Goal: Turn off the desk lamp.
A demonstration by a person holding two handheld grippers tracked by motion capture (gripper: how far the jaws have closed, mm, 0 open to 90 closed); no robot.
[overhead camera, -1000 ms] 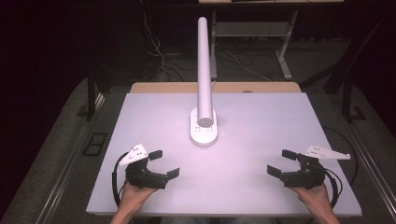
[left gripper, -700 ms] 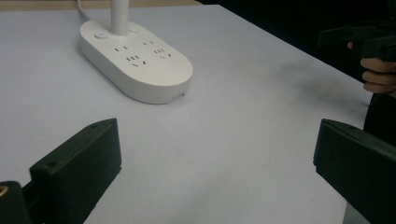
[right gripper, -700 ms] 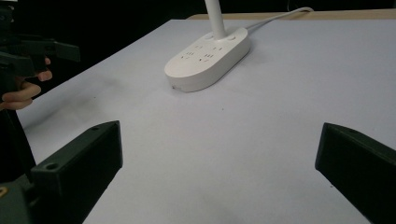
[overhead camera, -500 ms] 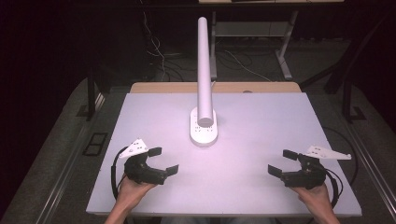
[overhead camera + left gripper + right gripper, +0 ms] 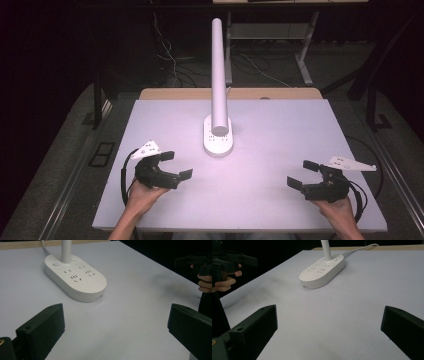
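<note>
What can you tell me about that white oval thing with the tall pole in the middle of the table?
The white oval plastic base is a power strip lying flat on the pale table. Its top shows several socket slots and two round buttons. A white round pole rises upright from its far end, and a white cord trails off behind. Neither gripper touches it.

No readable text, labels or nos. anywhere.
White power strip base (image 5: 75, 277), upper left of the left gripper view, shows socket slots & 2 round buttons w/ faint marks too small to read; no brand visible. Same base (image 5: 322, 270) at top centre of the right gripper view: plain, no print legible. Grey plates on the grippers, lower left & lower right of the high view, show dots only, no writing. Table (image 5: 280, 130) surface blank.
</note>
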